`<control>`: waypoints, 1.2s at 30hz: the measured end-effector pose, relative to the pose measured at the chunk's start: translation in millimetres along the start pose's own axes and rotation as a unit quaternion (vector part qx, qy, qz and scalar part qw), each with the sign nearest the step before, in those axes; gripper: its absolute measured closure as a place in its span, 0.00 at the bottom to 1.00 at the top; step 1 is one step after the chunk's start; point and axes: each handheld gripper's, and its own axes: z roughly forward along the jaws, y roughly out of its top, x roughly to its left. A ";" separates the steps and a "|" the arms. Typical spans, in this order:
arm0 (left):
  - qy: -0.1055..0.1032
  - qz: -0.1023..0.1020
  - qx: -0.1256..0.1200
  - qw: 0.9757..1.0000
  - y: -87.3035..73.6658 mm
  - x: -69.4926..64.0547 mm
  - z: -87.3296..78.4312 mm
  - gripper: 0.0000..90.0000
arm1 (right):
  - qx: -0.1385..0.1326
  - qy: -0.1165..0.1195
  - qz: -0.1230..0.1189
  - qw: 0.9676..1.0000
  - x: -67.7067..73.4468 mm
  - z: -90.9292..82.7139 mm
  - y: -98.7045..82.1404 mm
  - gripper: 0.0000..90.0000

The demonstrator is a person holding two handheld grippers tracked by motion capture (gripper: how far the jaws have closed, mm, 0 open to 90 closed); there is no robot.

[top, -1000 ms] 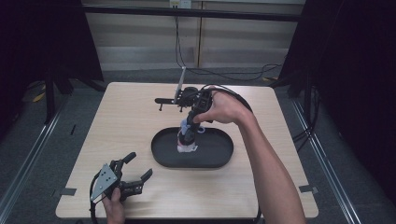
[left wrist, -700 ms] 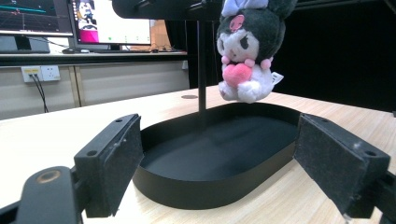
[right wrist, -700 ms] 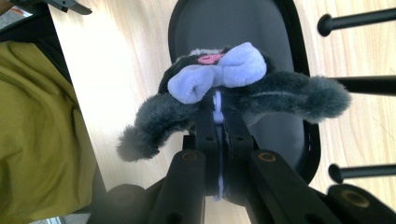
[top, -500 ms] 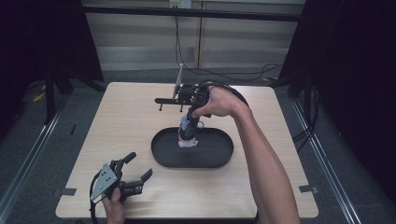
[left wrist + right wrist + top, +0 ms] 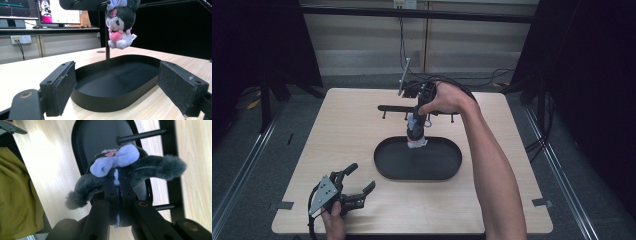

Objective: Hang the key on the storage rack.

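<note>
A small plush toy (image 5: 119, 23) with dark ears and a pale purple bow hangs above the far end of a black oval tray (image 5: 418, 165), not touching it. The right gripper (image 5: 416, 124) points straight down, its jaws clamped together on the toy's bow and loop, probably so the toy dangles upright over the tray for lowering in. Just behind the tray stands a black rack (image 5: 412, 107) on the wooden tabletop (image 5: 347, 130). Near the tray's front left, the left gripper (image 5: 357, 186) rests low, jaws wide apart, holding nothing.
</note>
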 end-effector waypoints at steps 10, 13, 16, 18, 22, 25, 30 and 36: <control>-0.005 -0.006 0.000 1.000 -0.2 -0.9 0.3 0.17 | 0.003 -0.003 0.003 1.000 -9.8 5.7 3.1 0.97; -0.004 -0.005 -0.002 1.000 -0.2 -0.7 0.4 0.17 | 0.004 -0.003 0.004 1.000 -11.3 7.6 4.4 0.97; -0.006 -0.007 -0.001 1.000 -0.3 -1.0 0.4 0.17 | 0.008 -0.001 0.003 1.000 -12.0 8.5 4.8 0.97; -0.006 -0.007 0.000 1.000 -0.2 -1.0 0.2 0.17 | 0.007 0.001 0.003 1.000 -12.1 9.4 4.7 0.97; -0.003 0.000 0.000 1.000 -0.1 -0.2 -0.1 0.17 | 0.009 -0.004 0.006 1.000 -13.4 9.7 4.5 0.97; -0.005 -0.006 -0.002 1.000 -0.3 -1.0 0.2 0.17 | 0.008 -0.008 0.008 1.000 -14.6 11.2 4.2 0.97; -0.006 -0.007 -0.001 1.000 -0.3 -1.0 0.3 0.17 | 0.007 -0.011 0.008 1.000 -18.3 12.2 3.5 0.97; -0.004 -0.005 -0.001 1.000 -0.3 -0.9 0.1 0.17 | 0.003 -0.019 0.016 1.000 -23.3 12.9 3.1 0.97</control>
